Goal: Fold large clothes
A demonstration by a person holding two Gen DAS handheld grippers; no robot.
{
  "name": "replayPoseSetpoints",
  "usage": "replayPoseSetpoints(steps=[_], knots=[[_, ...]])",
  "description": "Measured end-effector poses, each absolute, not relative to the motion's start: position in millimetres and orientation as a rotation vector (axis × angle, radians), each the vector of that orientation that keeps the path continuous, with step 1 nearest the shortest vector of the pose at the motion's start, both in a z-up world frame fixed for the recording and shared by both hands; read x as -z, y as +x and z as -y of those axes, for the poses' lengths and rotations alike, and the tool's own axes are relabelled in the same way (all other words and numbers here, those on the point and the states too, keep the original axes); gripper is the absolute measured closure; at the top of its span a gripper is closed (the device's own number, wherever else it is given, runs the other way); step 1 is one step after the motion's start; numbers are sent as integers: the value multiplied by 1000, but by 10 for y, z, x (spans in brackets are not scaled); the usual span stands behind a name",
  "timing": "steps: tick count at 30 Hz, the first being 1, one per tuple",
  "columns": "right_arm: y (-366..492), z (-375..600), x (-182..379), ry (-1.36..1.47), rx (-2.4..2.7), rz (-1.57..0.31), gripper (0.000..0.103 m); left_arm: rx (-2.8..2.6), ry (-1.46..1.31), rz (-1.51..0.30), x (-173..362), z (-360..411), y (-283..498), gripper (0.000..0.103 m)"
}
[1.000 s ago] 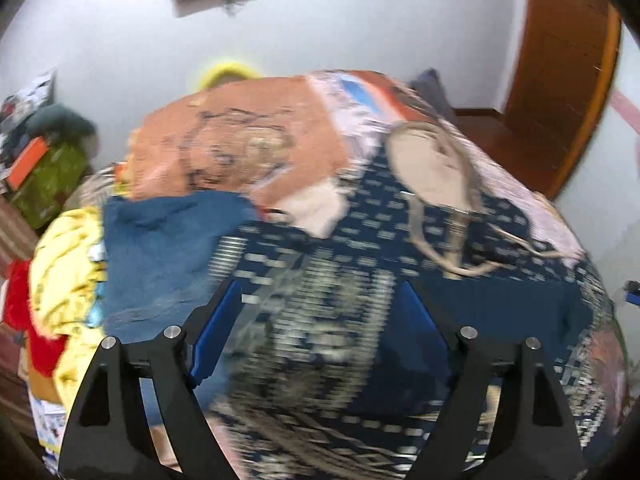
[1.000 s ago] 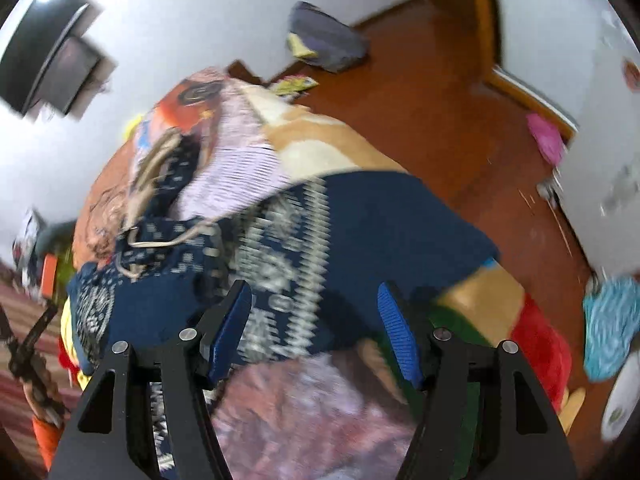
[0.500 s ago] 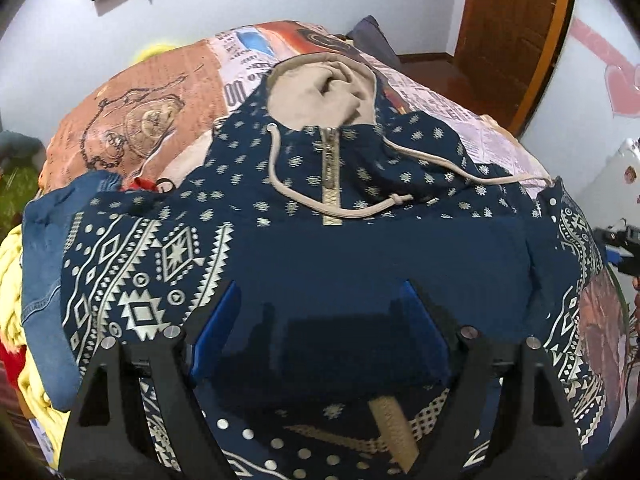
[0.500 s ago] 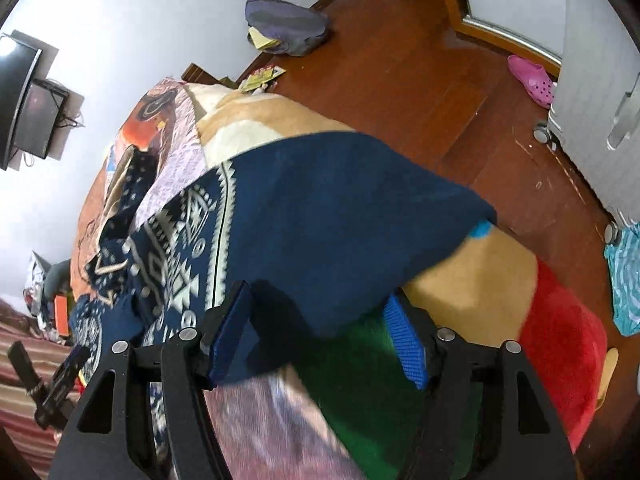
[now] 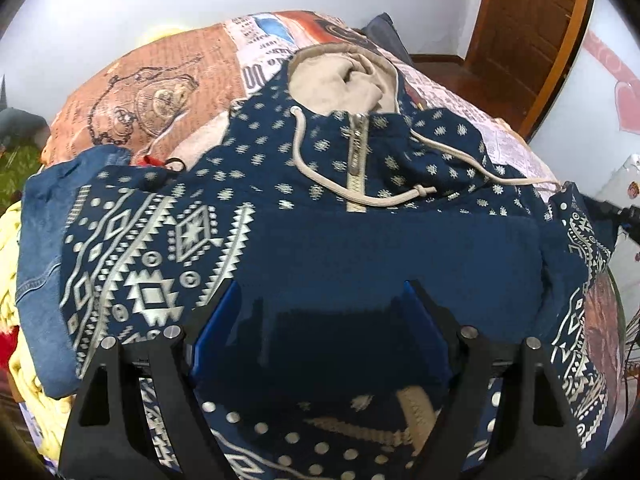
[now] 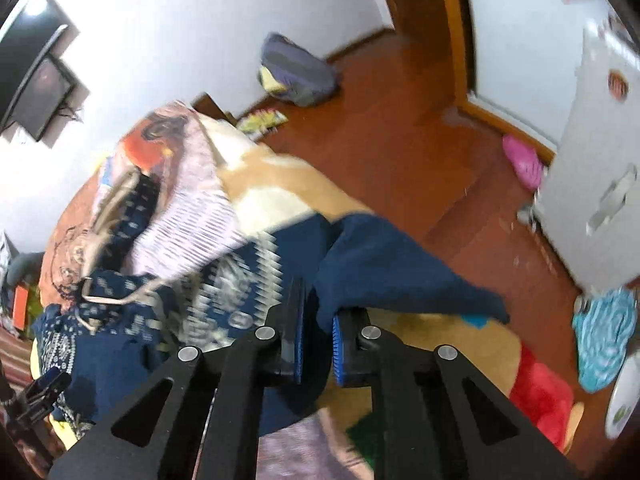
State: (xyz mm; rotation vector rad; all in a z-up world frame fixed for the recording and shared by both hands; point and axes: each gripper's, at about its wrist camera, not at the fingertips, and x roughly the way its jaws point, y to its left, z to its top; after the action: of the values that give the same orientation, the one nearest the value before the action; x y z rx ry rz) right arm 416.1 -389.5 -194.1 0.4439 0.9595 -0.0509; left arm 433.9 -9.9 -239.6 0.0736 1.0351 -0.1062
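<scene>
A bedroom with white walls, a wooden door (image 5: 532, 32) and a reddish wood floor (image 6: 400, 128) holds a bed (image 5: 160, 92) covered in a printed spread, and the bed serves as the folding surface.

The hoodie (image 5: 360, 248), navy with pale geometric patterning, lies front-up across the bed, its beige-lined hood (image 5: 340, 80) toward the far wall, the zipper (image 5: 354, 160) running down the middle and the drawstring (image 5: 360, 196) looped loosely over the chest. A plain navy panel lies across its middle, probably a part already turned over in the fold.

The left hand-held gripper (image 5: 320, 336) hovers just over that plain panel with its blue pads well apart; nothing is pinched between them, so it seems placed to press or take hold of the cloth next.

The right hand-held gripper (image 6: 318, 344) works at the bed's edge nearest the floor. Its pads are drawn together on a flap of the navy cloth, which rises out of the grip and drapes away to the right, likely a sleeve or hem corner being lifted for folding inward.

Beside the hoodie on the left lie a pair of jeans (image 5: 40, 232) and a yellow garment (image 5: 12, 260), presumably awaiting their turn. On the floor sit a grey bag (image 6: 296, 72) and a pink slipper (image 6: 522, 160).
</scene>
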Motion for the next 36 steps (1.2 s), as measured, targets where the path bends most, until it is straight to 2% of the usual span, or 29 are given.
replayPoseSetpoints(steps=[8, 14, 18, 25, 29, 33, 35, 36], knots=[[4035, 3277, 922, 312, -108, -753, 94, 105, -20, -985, 2178, -242, 4094, 21], [4058, 2480, 636, 206, -293, -711, 94, 105, -60, -958, 2060, -444, 3896, 21], [4075, 1914, 805, 142, -402, -764, 94, 103, -67, -940, 1999, -562, 3772, 21], [4119, 1111, 1643, 50, -526, -1012, 94, 89, -49, -948, 2047, -704, 3605, 21], [4087, 968, 2040, 4, -520, -1127, 90, 81, -49, -964, 2125, -755, 3547, 21], [4107, 1058, 2159, 37, -519, -1220, 90, 83, -51, -974, 2161, -749, 3523, 21], [4126, 1093, 2177, 59, -528, -1261, 84, 86, -46, -974, 2160, -714, 3514, 21], [4120, 1146, 2157, 74, -538, -1276, 75, 88, -39, -973, 2149, -684, 3510, 21]])
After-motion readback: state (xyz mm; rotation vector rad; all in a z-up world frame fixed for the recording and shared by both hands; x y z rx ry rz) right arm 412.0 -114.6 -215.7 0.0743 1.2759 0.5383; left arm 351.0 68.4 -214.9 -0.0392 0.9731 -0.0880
